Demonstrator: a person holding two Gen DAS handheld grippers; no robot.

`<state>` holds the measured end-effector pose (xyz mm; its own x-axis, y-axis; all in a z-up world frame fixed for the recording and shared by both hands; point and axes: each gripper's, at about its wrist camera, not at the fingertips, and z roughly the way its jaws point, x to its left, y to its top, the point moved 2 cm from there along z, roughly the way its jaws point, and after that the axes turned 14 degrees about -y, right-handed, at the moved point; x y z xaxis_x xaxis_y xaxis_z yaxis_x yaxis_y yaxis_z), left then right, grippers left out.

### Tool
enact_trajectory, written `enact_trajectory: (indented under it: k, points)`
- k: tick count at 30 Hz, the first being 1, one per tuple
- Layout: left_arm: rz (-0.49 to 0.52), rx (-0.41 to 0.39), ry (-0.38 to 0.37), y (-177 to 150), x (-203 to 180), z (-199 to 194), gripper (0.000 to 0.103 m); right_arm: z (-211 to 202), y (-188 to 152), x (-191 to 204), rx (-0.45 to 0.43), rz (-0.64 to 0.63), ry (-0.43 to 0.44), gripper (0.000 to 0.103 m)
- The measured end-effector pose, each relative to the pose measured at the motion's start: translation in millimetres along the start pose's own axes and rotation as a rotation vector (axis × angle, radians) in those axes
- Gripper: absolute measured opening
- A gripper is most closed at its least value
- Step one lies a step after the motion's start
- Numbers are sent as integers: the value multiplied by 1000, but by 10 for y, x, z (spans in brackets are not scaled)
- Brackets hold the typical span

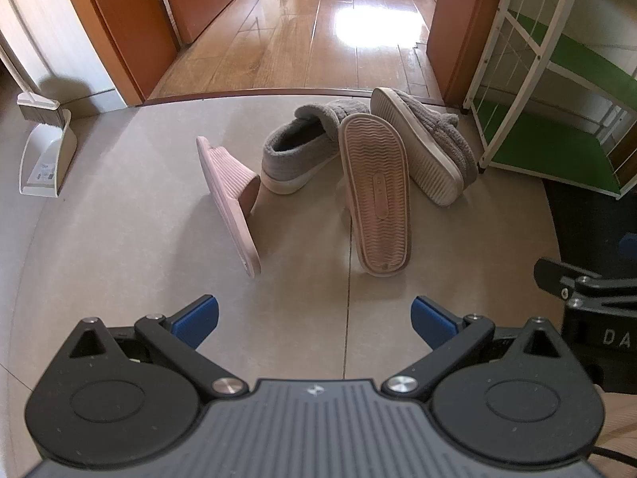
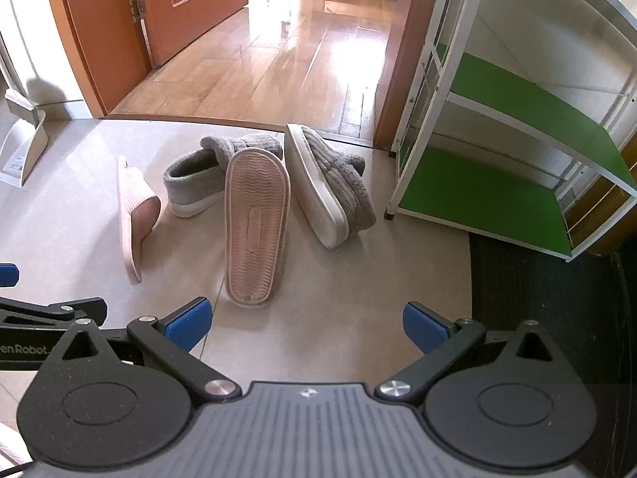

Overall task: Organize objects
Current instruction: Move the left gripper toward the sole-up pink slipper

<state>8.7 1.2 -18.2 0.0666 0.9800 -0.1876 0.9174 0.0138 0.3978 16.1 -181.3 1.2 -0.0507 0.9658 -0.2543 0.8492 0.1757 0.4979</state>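
Looking through the left wrist view, I see my left tool (image 1: 314, 318) spread wide and empty above pale floor tiles (image 1: 119, 207); four slippers (image 1: 374, 187) lie jumbled ahead, wood flooring (image 1: 302, 44) beyond. Through the right wrist view, my right tool (image 2: 306, 322) gapes empty too, a green-shelved rack (image 2: 477, 195) ahead-right.

Four shoes clustered mid-floor (image 1: 119, 207), near the doorway (image 1: 318, 40). Far left: slide on edge (image 1: 229, 199), w/ upright slipper (image 1: 294, 151) just right of it. Upturned slide (image 1: 376, 195) leans on that slipper, sole facing near. Tipped slipper (image 1: 426, 139) furthest right. Shoe rack (image 2: 497, 151) right of pile; dustpan (image 1: 43, 155) far left by wall.
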Motion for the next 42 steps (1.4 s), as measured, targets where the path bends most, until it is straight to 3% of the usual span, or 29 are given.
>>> enact_trajectory:
  k: [22, 27, 33, 37, 42]
  points:
    - [-15, -38, 27, 153, -89, -130, 102, -188, 201, -85, -30, 14, 61, 103]
    - [19, -49, 43, 242, -104, -221, 102, -252, 222, -117, -60, 6, 60, 103]
    - [52, -64, 52, 483, 39, -248, 102, -237, 230, -197, -38, 53, 90, 103]
    - [124, -61, 120, 660, 129, -141, 102, -206, 217, -182, -25, 54, 103, 103]
    - [161, -38, 130, 853, 210, 88, 102, -150, 217, -118, -21, 26, 95, 103]
